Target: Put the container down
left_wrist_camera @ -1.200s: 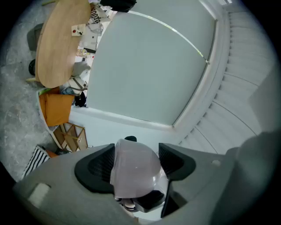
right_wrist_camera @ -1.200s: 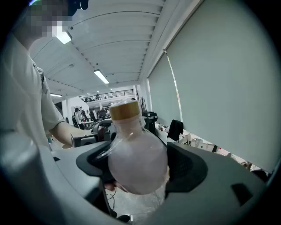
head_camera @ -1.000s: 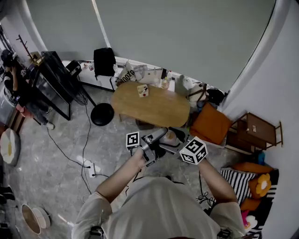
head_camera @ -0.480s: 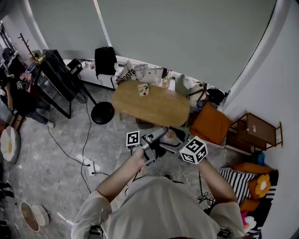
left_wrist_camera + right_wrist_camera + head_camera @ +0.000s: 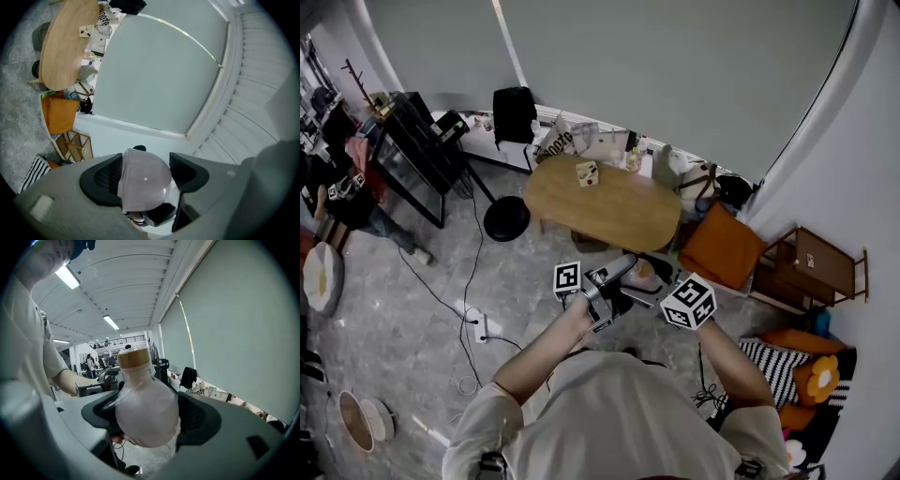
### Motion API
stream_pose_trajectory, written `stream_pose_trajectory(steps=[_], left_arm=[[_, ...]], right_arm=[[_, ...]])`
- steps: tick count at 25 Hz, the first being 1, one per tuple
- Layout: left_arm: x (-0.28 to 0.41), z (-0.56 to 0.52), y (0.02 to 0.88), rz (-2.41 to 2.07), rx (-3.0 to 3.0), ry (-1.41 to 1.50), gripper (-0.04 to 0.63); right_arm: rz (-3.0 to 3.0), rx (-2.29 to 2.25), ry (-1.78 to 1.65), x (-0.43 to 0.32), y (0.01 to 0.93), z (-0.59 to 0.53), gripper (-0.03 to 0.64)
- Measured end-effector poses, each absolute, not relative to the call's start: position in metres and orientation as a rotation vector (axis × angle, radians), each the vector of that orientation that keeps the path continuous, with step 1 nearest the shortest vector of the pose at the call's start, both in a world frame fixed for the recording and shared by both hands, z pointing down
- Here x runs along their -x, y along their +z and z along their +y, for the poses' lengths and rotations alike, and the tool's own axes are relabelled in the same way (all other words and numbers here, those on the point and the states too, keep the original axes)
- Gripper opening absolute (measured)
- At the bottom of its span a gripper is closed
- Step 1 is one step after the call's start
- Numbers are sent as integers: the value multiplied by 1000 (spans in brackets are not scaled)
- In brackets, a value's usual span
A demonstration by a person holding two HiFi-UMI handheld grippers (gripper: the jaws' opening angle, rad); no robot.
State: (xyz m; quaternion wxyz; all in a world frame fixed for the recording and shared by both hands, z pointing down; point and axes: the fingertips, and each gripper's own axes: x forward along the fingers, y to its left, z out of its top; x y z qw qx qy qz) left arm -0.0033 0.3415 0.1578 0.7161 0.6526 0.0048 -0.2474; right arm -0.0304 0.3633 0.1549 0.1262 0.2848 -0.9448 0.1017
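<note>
The container (image 5: 146,414) is a round, cloudy bottle with a tan cap (image 5: 132,357), standing upright between the pads of my right gripper (image 5: 149,422), which is shut on its belly. In the left gripper view the same container (image 5: 143,180) fills the gap between the jaws of my left gripper (image 5: 145,177), touching both pads. From the head view both grippers meet in front of my chest above the floor: the left gripper (image 5: 619,274), the right gripper (image 5: 658,281), and the pinkish container (image 5: 639,275) between them.
An oval wooden table (image 5: 609,217) with a small box (image 5: 587,173) stands just ahead. An orange chair (image 5: 722,251) is at its right, a black stool (image 5: 506,218) at its left. Cables and a power strip (image 5: 478,326) lie on the grey floor. A person (image 5: 352,202) stands far left.
Both grippers and the container stay where they were. The head view has shifted slightly, and the person at the far left has moved.
</note>
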Motion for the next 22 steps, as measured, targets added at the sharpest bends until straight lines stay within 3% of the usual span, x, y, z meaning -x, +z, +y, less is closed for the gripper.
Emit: stream_pose_trajectory(steps=[22], left_arm=[[-39,300,193,-66,-1419,-580,307]], right_arm=[[-2758,-718,344,-13,191,323,390]])
